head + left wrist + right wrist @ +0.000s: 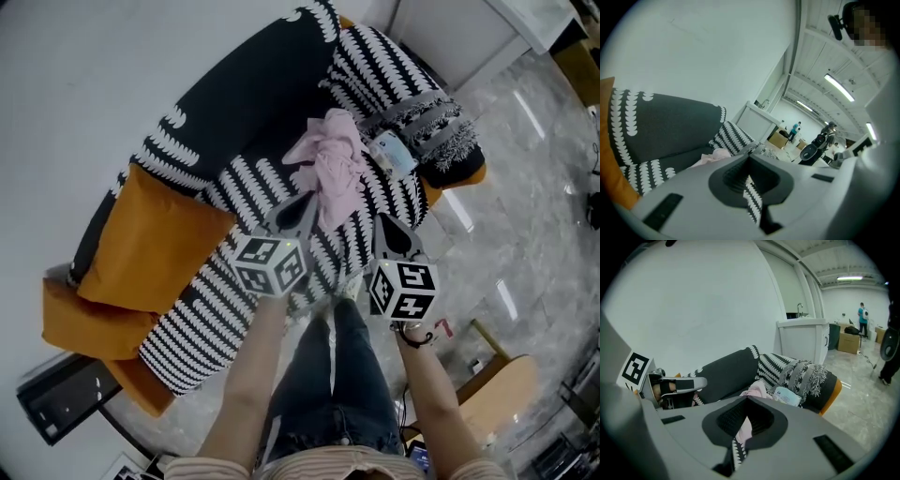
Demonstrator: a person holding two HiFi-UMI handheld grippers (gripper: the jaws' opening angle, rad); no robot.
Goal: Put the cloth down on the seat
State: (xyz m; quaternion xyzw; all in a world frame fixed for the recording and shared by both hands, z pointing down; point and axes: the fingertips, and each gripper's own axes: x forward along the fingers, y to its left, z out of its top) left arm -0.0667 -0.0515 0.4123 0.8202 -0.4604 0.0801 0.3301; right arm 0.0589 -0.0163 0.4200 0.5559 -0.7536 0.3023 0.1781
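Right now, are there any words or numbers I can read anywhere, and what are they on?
No text here is readable.
Packet on the sofa: its print is too blurred.
Left marker cube and right marker cube: only black-and-white square patterns, no letters.

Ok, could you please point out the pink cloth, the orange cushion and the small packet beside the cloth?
pink cloth [332, 167]: head view, middle of the crumpled heap.
orange cushion [150, 239]: head view, centre of its top face.
small packet [392, 154]: head view, middle of its light wrapper.
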